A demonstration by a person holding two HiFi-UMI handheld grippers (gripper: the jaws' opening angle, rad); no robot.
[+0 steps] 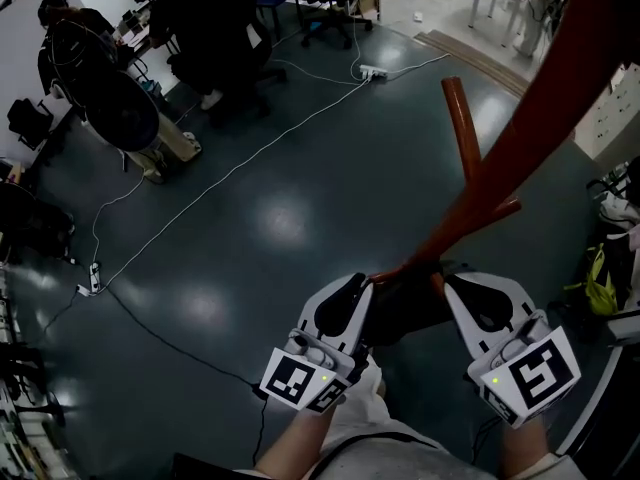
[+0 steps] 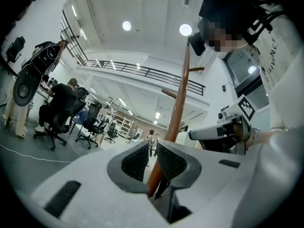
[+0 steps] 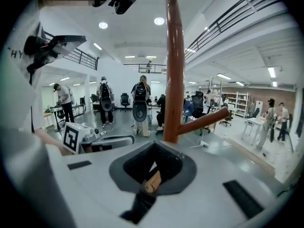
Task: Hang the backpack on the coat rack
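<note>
The reddish-brown coat rack pole (image 1: 540, 108) slants down from the upper right to between my two grippers, with a peg (image 1: 460, 118) sticking up. A black backpack (image 1: 410, 303) hangs low against the pole between the grippers. My left gripper (image 1: 362, 282) is at its left side. In the left gripper view the jaws (image 2: 151, 147) stand almost together, with a black strap (image 2: 161, 189) low in the gap and the pole (image 2: 179, 103) behind. My right gripper (image 1: 450, 282) is at the backpack's right side. It is shut (image 3: 154, 148) on a black strap (image 3: 140, 203), close to the pole (image 3: 174, 70).
People sit on office chairs at desks at the upper left (image 1: 200, 28). A white cable (image 1: 230, 168) crosses the dark floor to a power strip (image 1: 372, 70). A yellow-green bag (image 1: 598, 278) lies at the right edge. A lower peg (image 3: 204, 120) juts right from the pole.
</note>
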